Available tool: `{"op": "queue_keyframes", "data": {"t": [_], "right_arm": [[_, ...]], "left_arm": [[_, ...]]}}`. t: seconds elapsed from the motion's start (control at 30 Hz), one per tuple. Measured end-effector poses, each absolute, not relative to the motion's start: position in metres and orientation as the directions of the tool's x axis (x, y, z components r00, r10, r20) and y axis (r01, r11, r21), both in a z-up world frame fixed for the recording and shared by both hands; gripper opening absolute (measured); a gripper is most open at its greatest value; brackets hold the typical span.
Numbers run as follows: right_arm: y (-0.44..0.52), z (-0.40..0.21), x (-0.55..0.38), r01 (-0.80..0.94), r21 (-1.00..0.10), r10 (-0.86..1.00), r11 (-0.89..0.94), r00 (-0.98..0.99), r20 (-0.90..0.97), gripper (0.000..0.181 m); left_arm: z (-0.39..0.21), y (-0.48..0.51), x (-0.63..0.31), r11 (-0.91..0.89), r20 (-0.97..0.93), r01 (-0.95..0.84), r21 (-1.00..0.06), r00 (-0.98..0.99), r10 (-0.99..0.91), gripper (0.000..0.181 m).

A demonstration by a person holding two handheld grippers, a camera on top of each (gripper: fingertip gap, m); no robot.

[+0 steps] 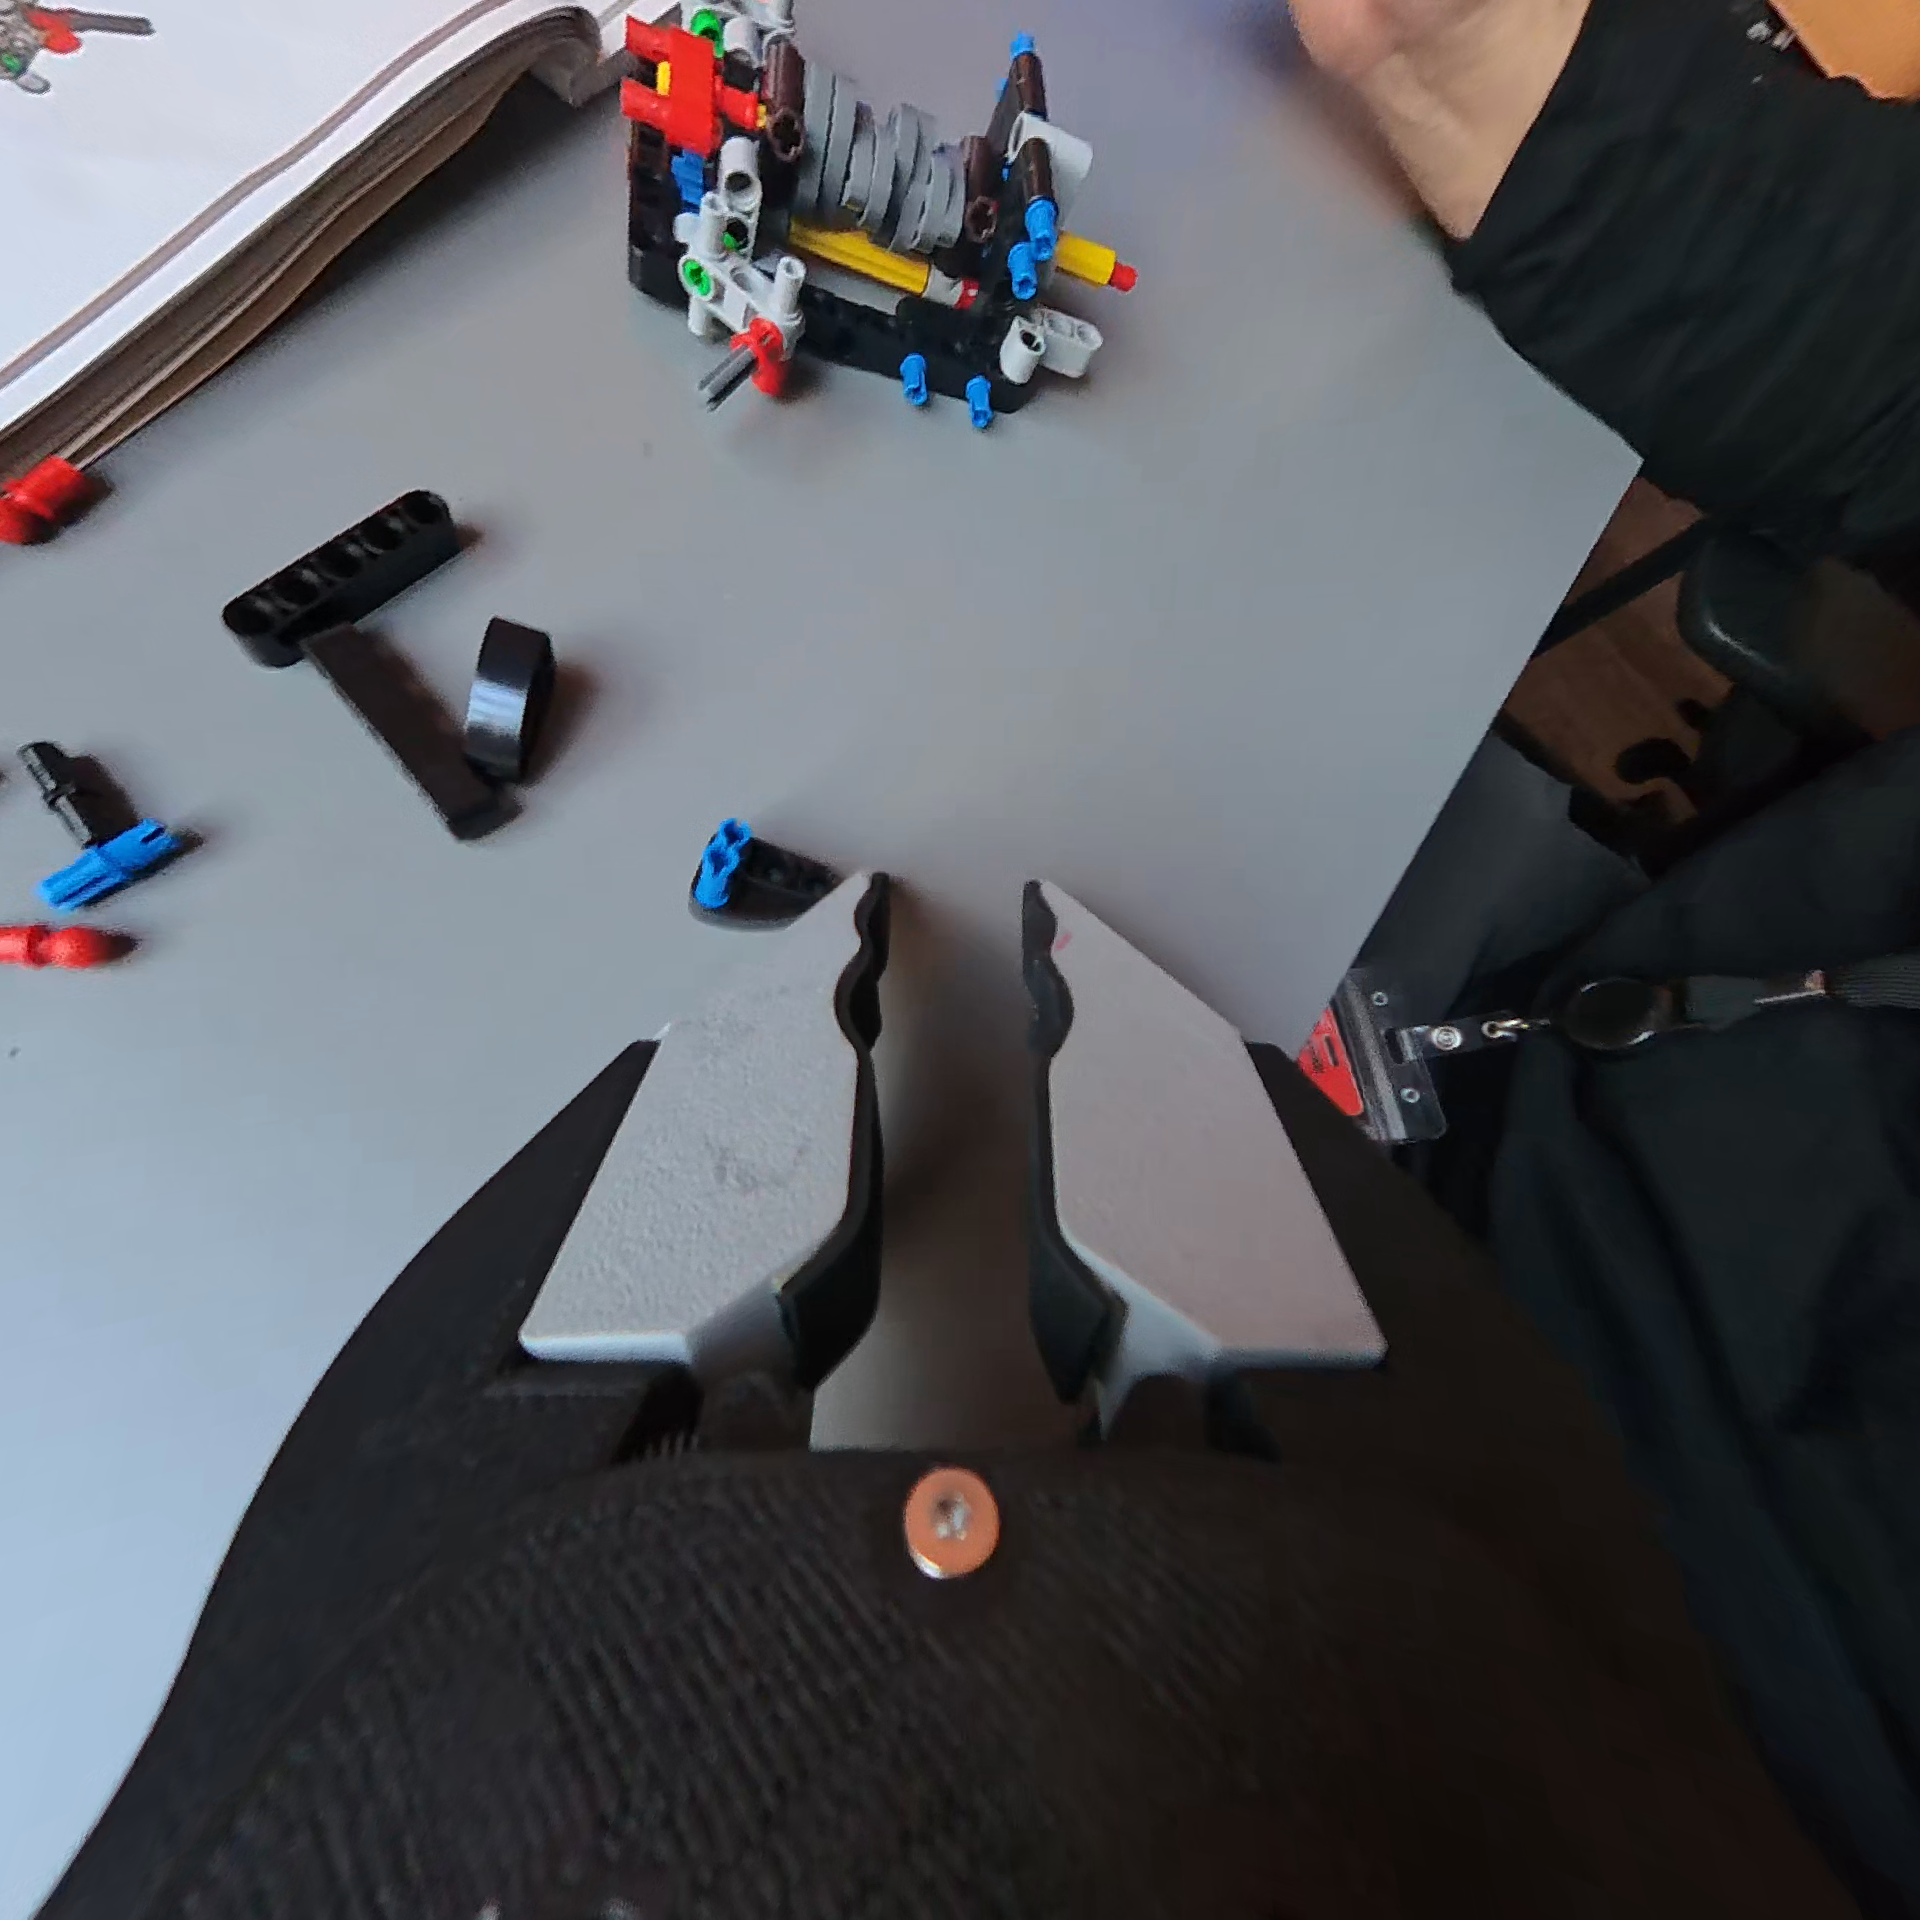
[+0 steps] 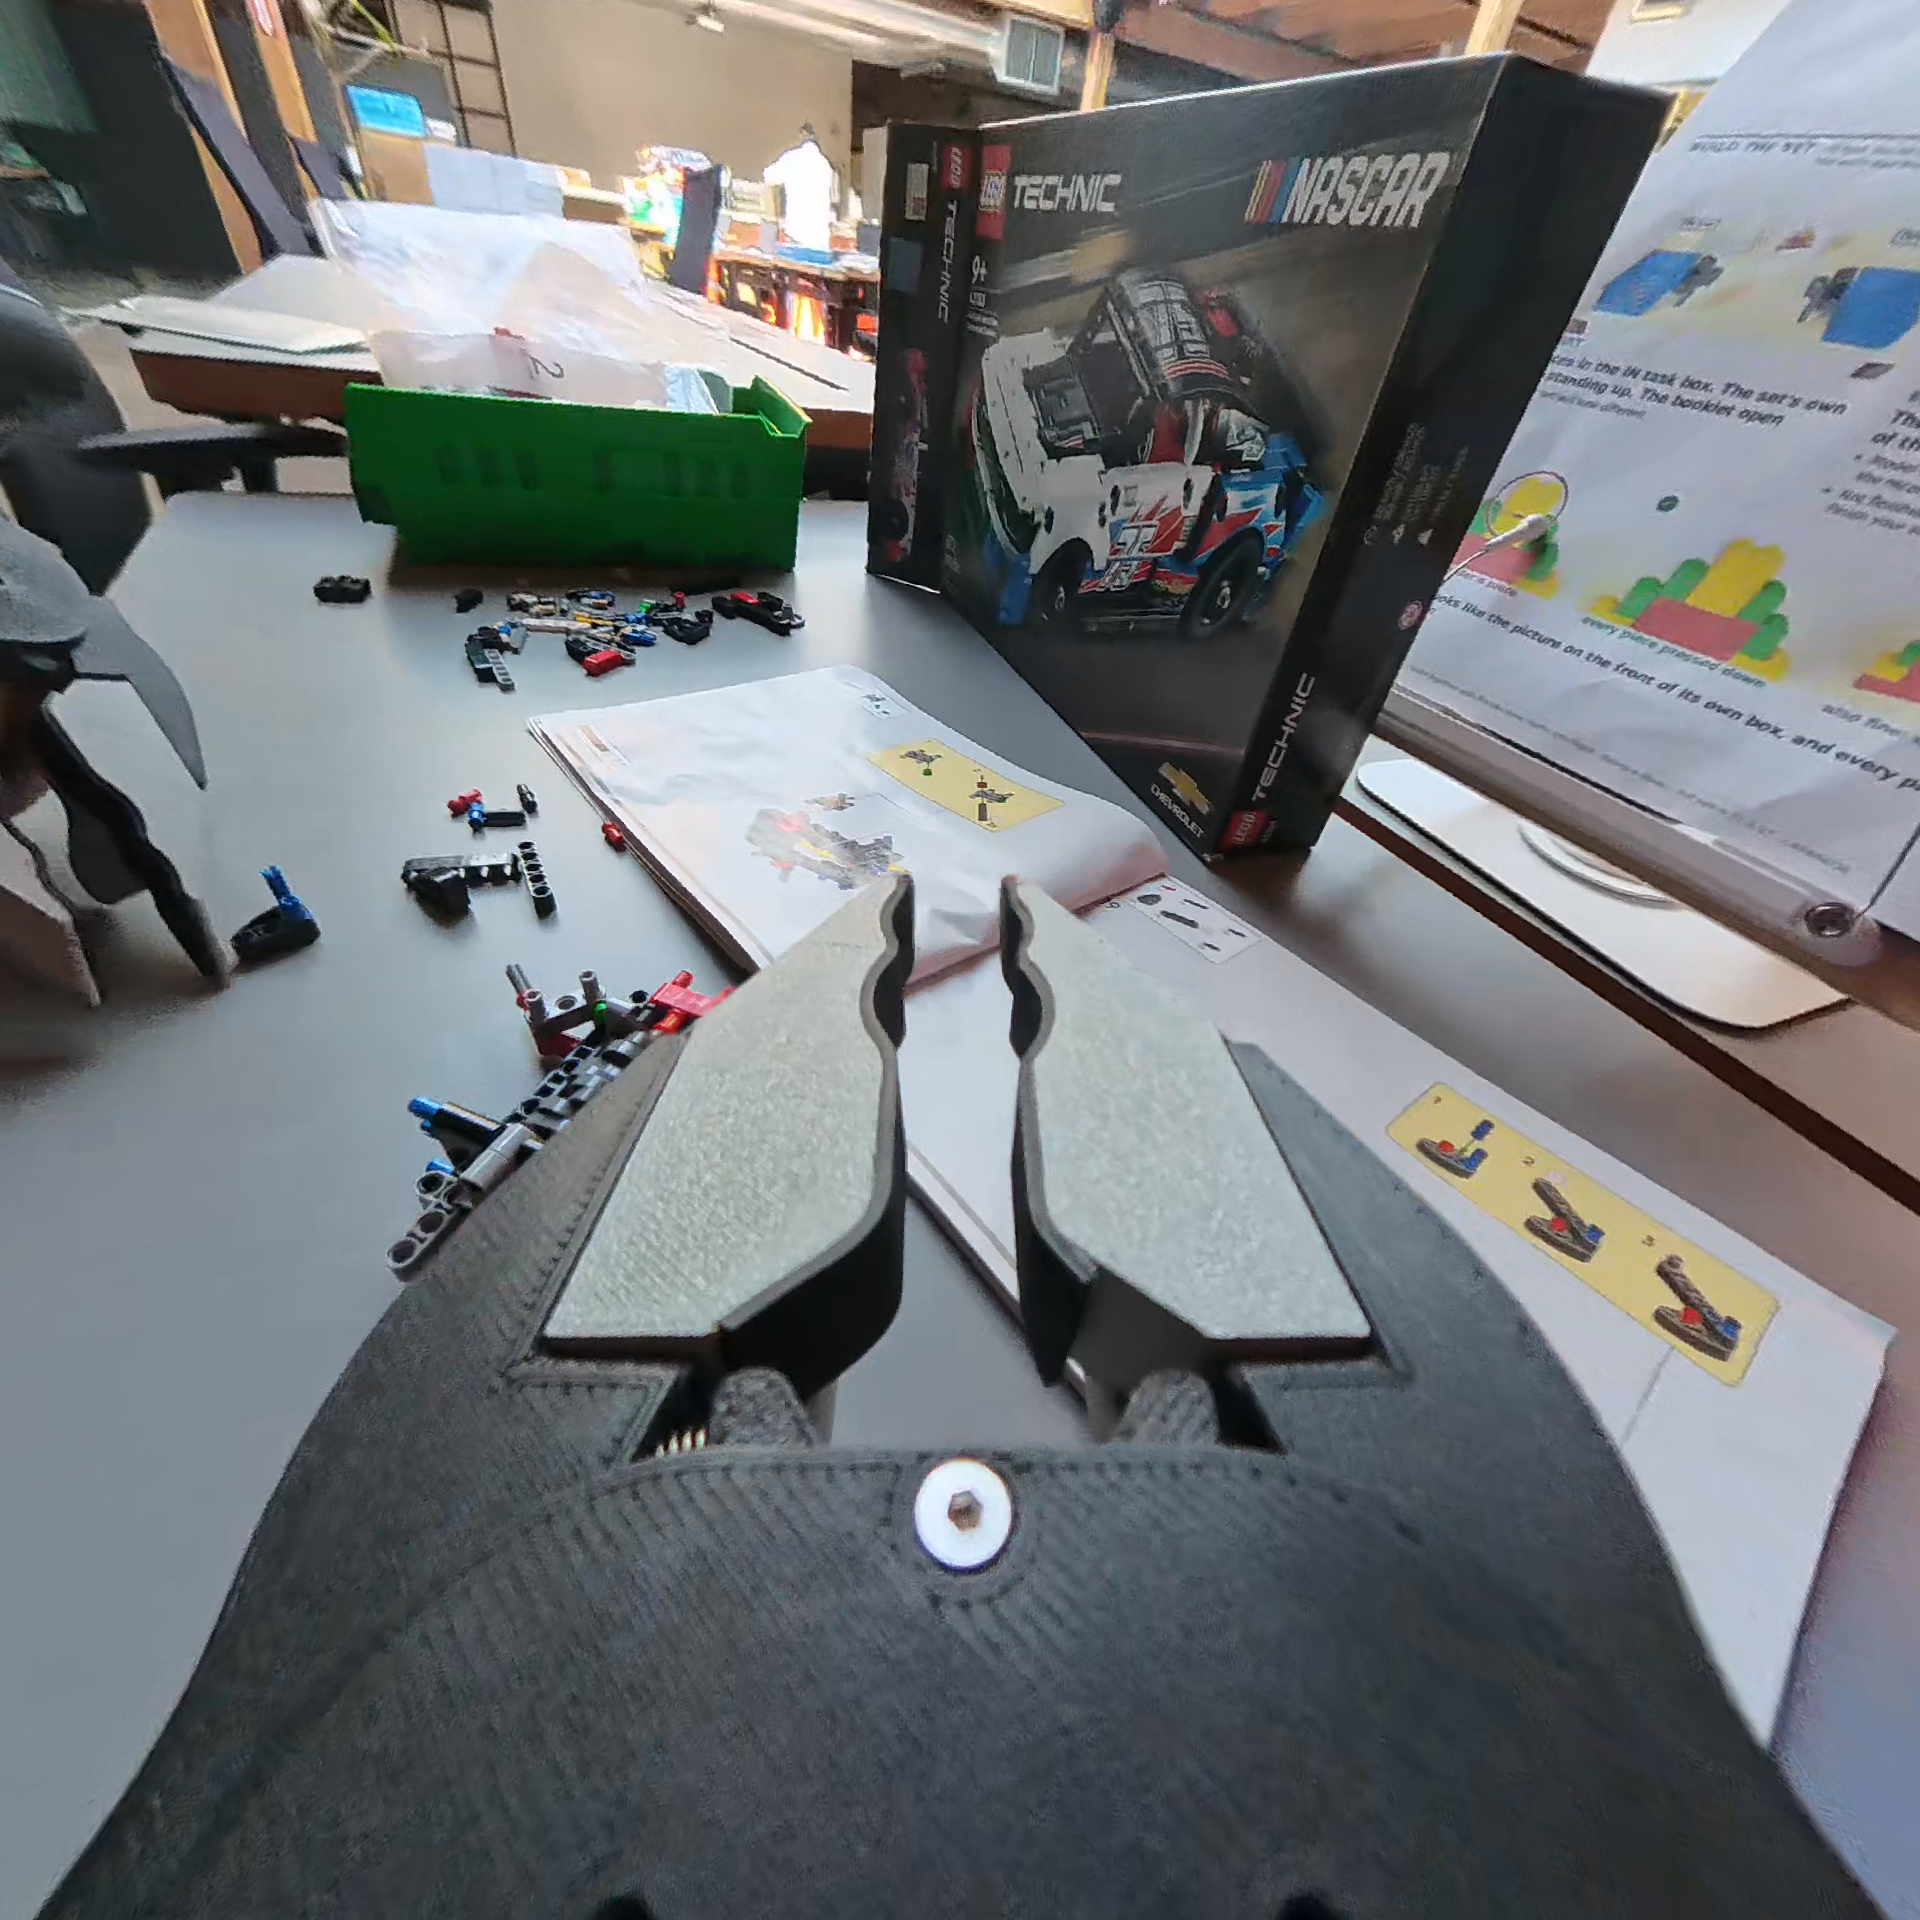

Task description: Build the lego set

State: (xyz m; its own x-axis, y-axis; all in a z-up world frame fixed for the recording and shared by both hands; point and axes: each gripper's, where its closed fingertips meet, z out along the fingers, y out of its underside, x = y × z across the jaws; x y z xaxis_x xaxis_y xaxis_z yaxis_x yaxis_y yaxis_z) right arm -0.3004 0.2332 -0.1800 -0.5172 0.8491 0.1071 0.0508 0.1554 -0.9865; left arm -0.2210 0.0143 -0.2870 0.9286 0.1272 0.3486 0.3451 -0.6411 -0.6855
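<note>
The partly built model (image 1: 852,218), black frame with grey gears, a yellow axle, and red and blue pins, stands at the far middle of the grey table (image 1: 1039,623). It also shows in the right wrist view (image 2: 540,1101), half hidden by my right finger. My left gripper (image 1: 956,894) is open and empty just right of a small black piece with a blue pin (image 1: 753,868); that piece also shows in the right wrist view (image 2: 275,925). My right gripper (image 2: 956,894) is open and empty above the open instruction booklet (image 2: 831,790).
Loose black beams (image 1: 353,592), a black ring (image 1: 509,696), and blue and red pins (image 1: 104,862) lie left. A green bin (image 2: 571,478) with several pieces in front stands far back, beside the set's box (image 2: 1195,447). A person's arm (image 1: 1662,260) and a badge (image 1: 1371,1049) are at the table's right edge. The tips of one gripper are about 25 centimeters away from the tips of the other.
</note>
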Motion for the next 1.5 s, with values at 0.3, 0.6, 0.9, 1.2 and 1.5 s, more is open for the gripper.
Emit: {"op": "queue_keyframes", "data": {"t": [0.3,0.6,0.9,1.2,1.5], "right_arm": [[0.23,-0.184,-0.303,0.053,-0.985,0.844,0.165,-0.524,0.113,0.012],[0.226,-0.191,-0.306,0.078,-0.985,0.836,0.155,-0.541,0.089,0.013],[0.226,-0.191,-0.307,0.075,-0.985,0.835,0.154,-0.543,0.089,0.013],[0.235,-0.187,-0.308,0.07,-0.99,0.846,0.121,-0.529,0.066,0.013],[0.235,-0.189,-0.31,0.075,-0.989,0.845,0.127,-0.531,0.068,0.012]], "left_arm": [[-0.276,-0.004,-0.222,-0.721,0.248,0.26,-0.642,0.96,0.126,0.026],[-0.29,-0.026,-0.263,-0.706,0.172,0.344,-0.62,0.937,0.305,0.026],[-0.29,-0.008,-0.26,-0.685,0.155,0.339,-0.645,0.935,0.318,0.026],[-0.293,0.003,-0.266,-0.701,0.004,0.285,-0.654,0.928,0.374,0.04],[-0.292,0.011,-0.272,-0.62,0.037,0.353,-0.7,0.886,0.463,0.039]]}}
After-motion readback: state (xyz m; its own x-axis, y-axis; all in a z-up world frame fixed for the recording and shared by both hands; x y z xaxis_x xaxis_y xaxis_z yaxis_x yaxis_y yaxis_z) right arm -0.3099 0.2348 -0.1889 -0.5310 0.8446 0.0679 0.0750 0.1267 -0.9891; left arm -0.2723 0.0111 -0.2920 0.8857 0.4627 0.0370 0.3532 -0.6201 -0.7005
